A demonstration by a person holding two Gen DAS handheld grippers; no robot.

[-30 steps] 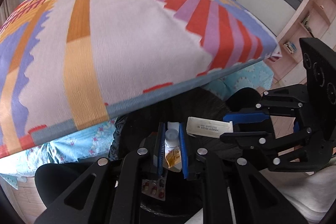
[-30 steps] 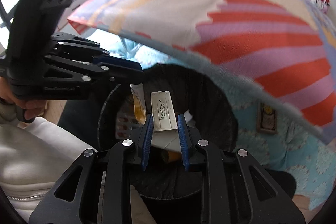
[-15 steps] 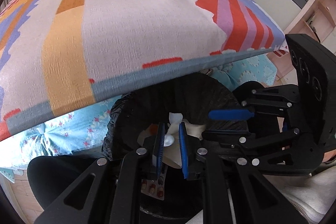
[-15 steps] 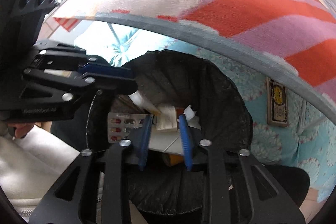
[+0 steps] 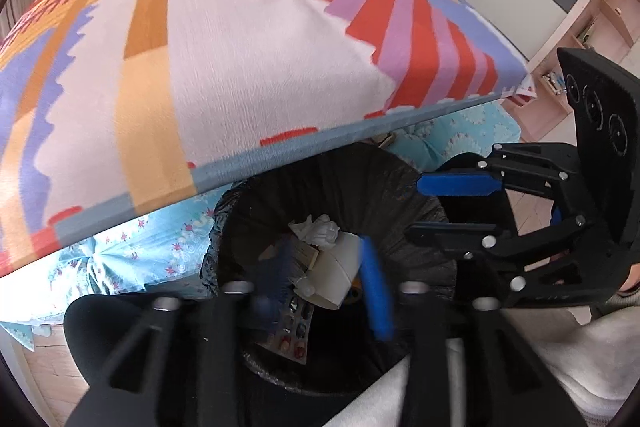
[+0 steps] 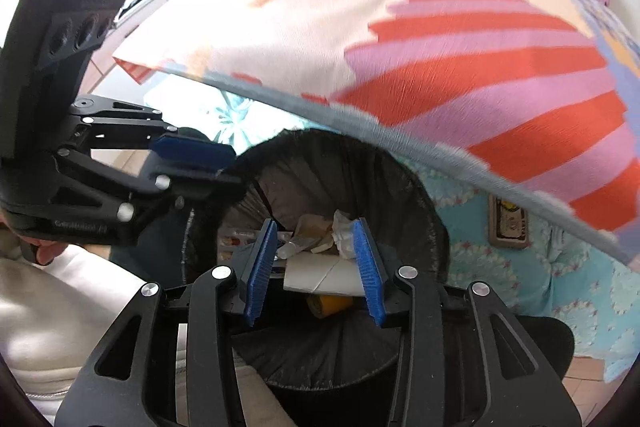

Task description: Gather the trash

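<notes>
Trash (image 5: 320,259): from the left wrist view it lies in the black-lined bin (image 5: 400,183) just beside the bed (image 5: 248,59), under the overhang of the patterned cover; a crumpled tissue (image 5: 316,229), a white carton, a small bottle and a blister pack (image 5: 294,327) are heaped there.
Left gripper (image 5: 326,287): its fingers have just been opening and stand parted over the heap, grasping nothing; they are blurred.
Risk, left side: I reckon the fingers hang low inside the rim, so a careless pull could snag the liner and drag it off.
Right gripper (image 5: 456,207): seen from the side over the far rim, nothing in it.

Trash (image 6: 320,247): in the right wrist view the same heap sits deep in the bin (image 6: 416,195), with an orange scrap (image 6: 330,305) under the white carton (image 6: 320,277).
Right gripper (image 6: 316,267): fingers have just been opening, released, the pile showing well below the gap.
Left gripper (image 6: 196,163): at the near rim, empty.
Risk, right side: the two tools are near; one could knock the other or tip the bin.
</notes>
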